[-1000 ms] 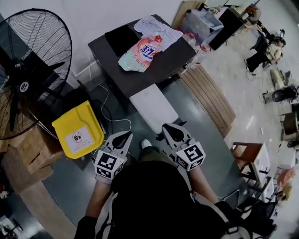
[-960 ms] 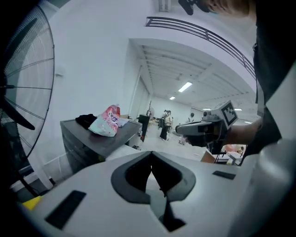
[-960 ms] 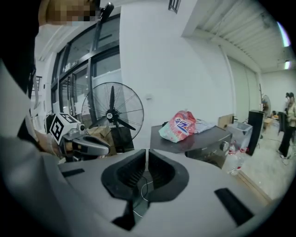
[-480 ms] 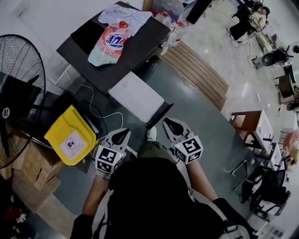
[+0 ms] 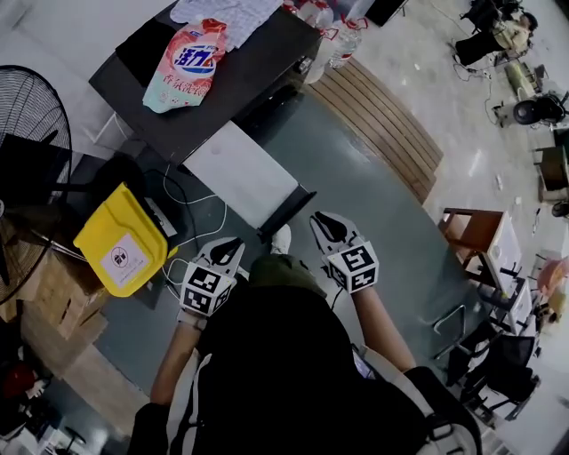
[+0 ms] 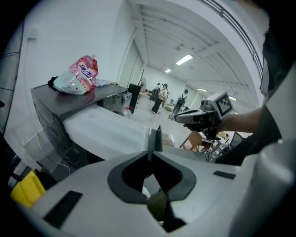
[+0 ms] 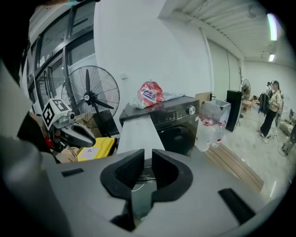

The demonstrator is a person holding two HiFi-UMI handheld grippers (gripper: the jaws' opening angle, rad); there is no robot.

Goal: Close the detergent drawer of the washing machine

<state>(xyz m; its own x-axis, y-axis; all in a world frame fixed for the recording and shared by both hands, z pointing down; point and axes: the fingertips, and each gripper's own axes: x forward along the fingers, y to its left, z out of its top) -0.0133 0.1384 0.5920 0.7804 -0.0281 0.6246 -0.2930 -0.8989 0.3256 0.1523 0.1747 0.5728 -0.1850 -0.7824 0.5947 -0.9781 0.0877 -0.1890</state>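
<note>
Drawer (image 5: 240, 173) is pulled far out of the washer (image 5: 222, 89). It is a long white body with a dark front plate, on the machine's left side as seen in the right gripper view. The plate faces the person, just ahead of both grippers and not touched by either.

Left gripper (image 5: 227, 249) has its tips pressed together with nothing in them. It sits low, near the plate's left corner. Right gripper (image 5: 327, 224) has its jaws opening, with a narrow gap and nothing between them. It sits just right of the plate.

A shoe (image 5: 281, 240) lies between the grippers, close to the plate.

Around:
- A detergent bag (image 5: 184, 75) lies on the washer top, and a pale cloth (image 5: 227, 11) lies behind it.
- A yellow bin (image 5: 120, 249) stands on the floor left of the drawer, near the left gripper.
- A white cable (image 5: 200, 209) runs across the floor between the bin and the drawer.
- A big black fan (image 5: 31, 115) stands further left.
- Cardboard boxes (image 5: 44, 302) sit below the fan.
- Water bottles (image 5: 342, 40) stand by the washer's right corner.
- A slatted wood platform (image 5: 387, 133) runs along the right.
- A wooden stool (image 5: 471, 240) stands well to the right.

The floor (image 5: 382, 231) is grey-green by the washer and a paler polished finish beyond. The room is a large white hall with ceiling strip lights. People (image 7: 270, 111) stand in the far background.
</note>
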